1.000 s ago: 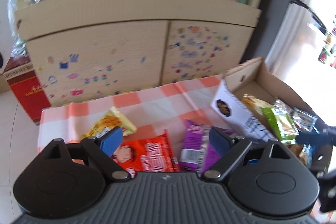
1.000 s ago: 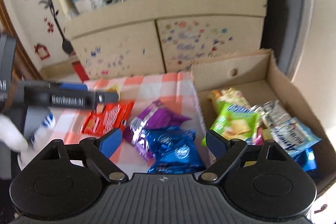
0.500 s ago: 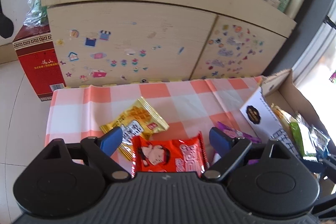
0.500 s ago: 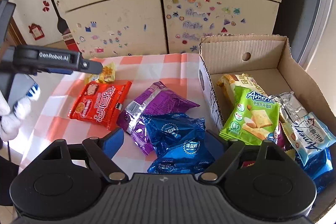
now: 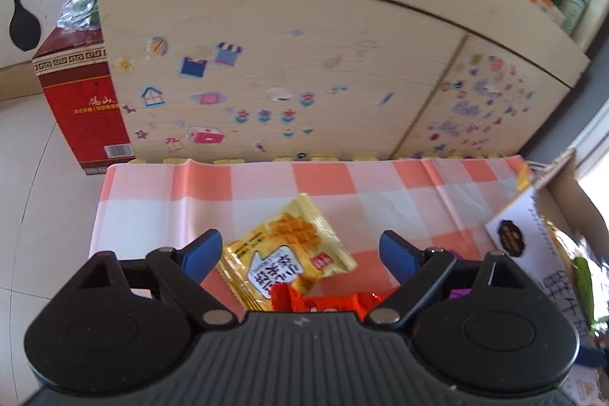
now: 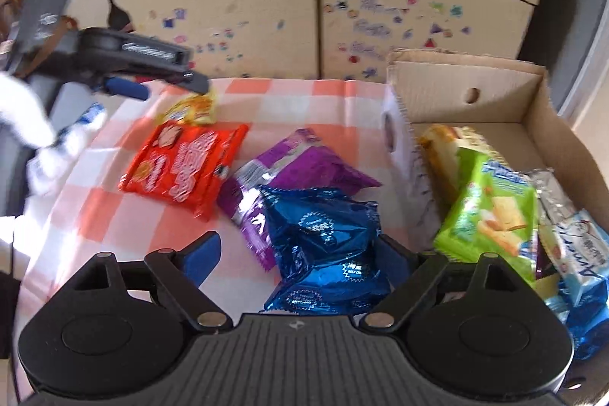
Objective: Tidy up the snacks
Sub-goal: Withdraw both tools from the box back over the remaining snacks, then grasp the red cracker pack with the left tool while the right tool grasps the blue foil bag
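A yellow waffle snack packet (image 5: pixel 289 253) lies on the orange-checked cloth (image 5: pixel 342 185), between the open jaws of my left gripper (image 5: pixel 300 253), which hangs just above it. The red packet (image 5: pixel 327 299) lies just below it. In the right wrist view the left gripper (image 6: pixel 190 82) sits over the yellow packet (image 6: pixel 190 109). My right gripper (image 6: pixel 293 253) is open and empty above a blue foil packet (image 6: pixel 327 246), which lies partly on a purple packet (image 6: pixel 297 170). The red packet (image 6: pixel 186 166) lies to their left. The cardboard box (image 6: pixel 472 97) at right holds several snacks, with a green cracker packet (image 6: pixel 491 212) on top.
A cream cabinet with stickers (image 5: pixel 266 82) stands behind the cloth. A red carton (image 5: pixel 80 90) stands on the floor at its left. The box's near wall (image 6: pixel 399 147) rises right of the purple packet. Cluttered shelves top the cabinet.
My left gripper has moved left and forward, from over the purple and red packets to over the yellow packet. My right gripper has come lower and closer to the blue packet.
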